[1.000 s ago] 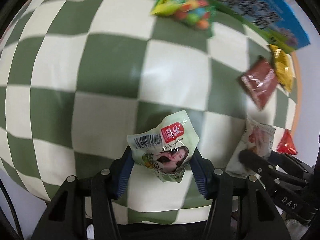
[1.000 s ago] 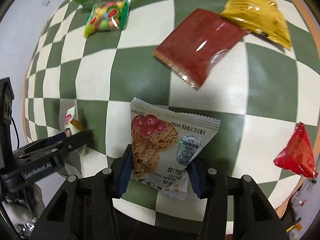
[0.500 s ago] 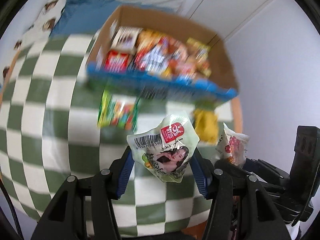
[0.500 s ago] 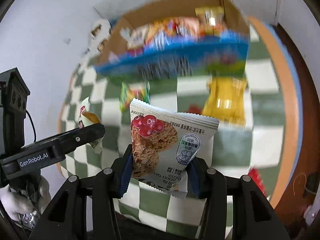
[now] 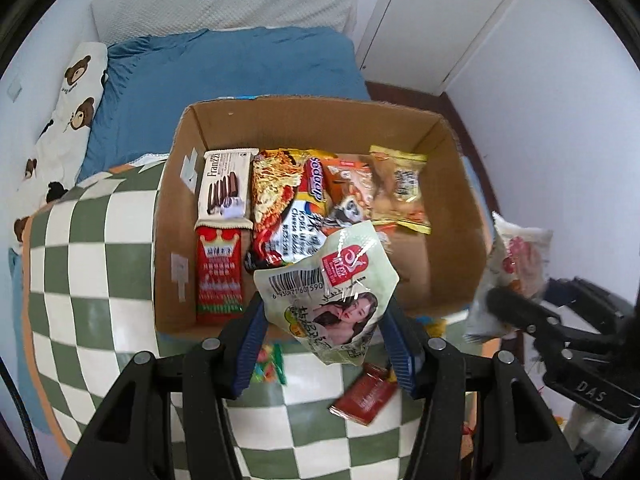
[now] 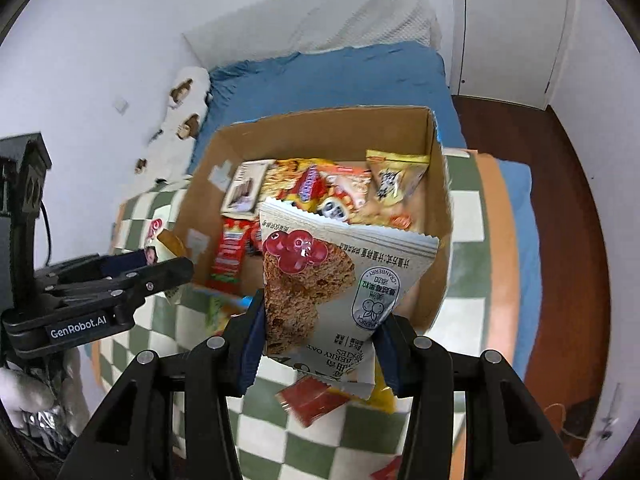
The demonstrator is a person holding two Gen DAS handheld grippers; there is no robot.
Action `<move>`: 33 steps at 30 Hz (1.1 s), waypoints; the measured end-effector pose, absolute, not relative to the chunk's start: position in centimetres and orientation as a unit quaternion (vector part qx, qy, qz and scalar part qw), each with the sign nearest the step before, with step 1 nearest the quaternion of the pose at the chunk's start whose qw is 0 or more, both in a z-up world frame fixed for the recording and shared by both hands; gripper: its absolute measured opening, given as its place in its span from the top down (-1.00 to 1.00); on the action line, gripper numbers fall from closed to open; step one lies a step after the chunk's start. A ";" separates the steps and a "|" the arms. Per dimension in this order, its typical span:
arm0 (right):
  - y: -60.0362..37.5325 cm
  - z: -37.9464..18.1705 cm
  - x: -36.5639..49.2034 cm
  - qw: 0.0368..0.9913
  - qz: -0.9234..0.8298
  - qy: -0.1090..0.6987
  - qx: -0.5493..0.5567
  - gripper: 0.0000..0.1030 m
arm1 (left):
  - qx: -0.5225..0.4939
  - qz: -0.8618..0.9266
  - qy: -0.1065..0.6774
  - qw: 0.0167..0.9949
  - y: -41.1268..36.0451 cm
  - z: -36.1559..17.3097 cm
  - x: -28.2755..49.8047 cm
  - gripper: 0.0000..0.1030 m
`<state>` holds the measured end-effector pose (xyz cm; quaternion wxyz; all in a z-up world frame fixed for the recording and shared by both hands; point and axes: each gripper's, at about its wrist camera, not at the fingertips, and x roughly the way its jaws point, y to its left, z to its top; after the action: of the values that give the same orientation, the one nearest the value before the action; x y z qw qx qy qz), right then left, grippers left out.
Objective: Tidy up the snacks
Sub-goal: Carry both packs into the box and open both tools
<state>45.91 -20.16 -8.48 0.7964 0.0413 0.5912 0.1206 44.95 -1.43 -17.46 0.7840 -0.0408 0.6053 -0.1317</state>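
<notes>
Left gripper: the left gripper [image 5: 324, 332], black with ribbed blue pads, is pinching a crinkled pale-green foil pouch [image 5: 330, 292] by its lower sides; the pouch shows a barcode, a red label and a printed portrait.
Right gripper: the right gripper [image 6: 320, 344] is clamped on a flat cranberry oat cookie packet [image 6: 332, 280], white and matte with serrated sealed edges and a picture of red berries on a brown biscuit.
Position of the held snacks: both packets hang in the air above the near wall of the box, clear of the tablecloth.
Box: an open corrugated cardboard box [image 5: 456, 200] with plain brown walls and bits of tape on its left inner side stands on the table's far end.
Box contents: a white chocolate-biscuit pack [image 5: 226, 184], a red crowned pack [image 5: 219, 276] just below it, a glossy noodle bag [image 5: 280, 200], and a gold-edged candy pouch [image 5: 400, 188] towards the right; these lie close-packed across the floor of the box.
Table: a green-and-cream checked cloth [image 5: 92, 240], smooth and draped over a rounded edge.
Loose snacks: a shiny dark-red square sachet [image 5: 366, 396] and a small multicoloured candy bag [image 5: 268, 362] lie on the cloth in front of the box.
Background: a blue-sheeted bed [image 5: 224, 68] with a bear-print pillow [image 5: 68, 112].
</notes>
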 end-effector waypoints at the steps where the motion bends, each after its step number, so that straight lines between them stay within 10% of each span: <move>1: -20.3 -8.8 46.8 0.793 0.119 0.597 0.036 0.01 | -0.035 -0.128 0.612 0.780 -1.6 -18.2 45.8 -0.02; 16: -20.9 -18.1 52.9 0.730 0.085 0.678 0.009 0.00 | -0.017 -0.102 0.684 0.722 -1.6 -26.9 51.3 -0.08; 18: -21.1 -19.3 53.4 0.720 0.074 0.689 0.020 -0.49 | -0.029 -0.102 0.697 0.709 -1.4 -28.0 51.5 -0.09; 22: -20.8 -20.9 53.7 0.711 0.061 0.700 0.016 -0.71 | -0.022 -0.098 0.691 0.716 -1.3 -28.9 51.5 -0.57; 33: -20.8 -21.0 53.1 0.724 0.045 0.687 0.041 -0.79 | -0.033 -0.090 0.660 0.745 0.5 -27.7 50.0 -0.83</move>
<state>53.12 -20.77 -21.02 0.7240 0.0410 0.6871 0.0454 50.03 0.48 -27.71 0.7454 -0.0331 0.6597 -0.0900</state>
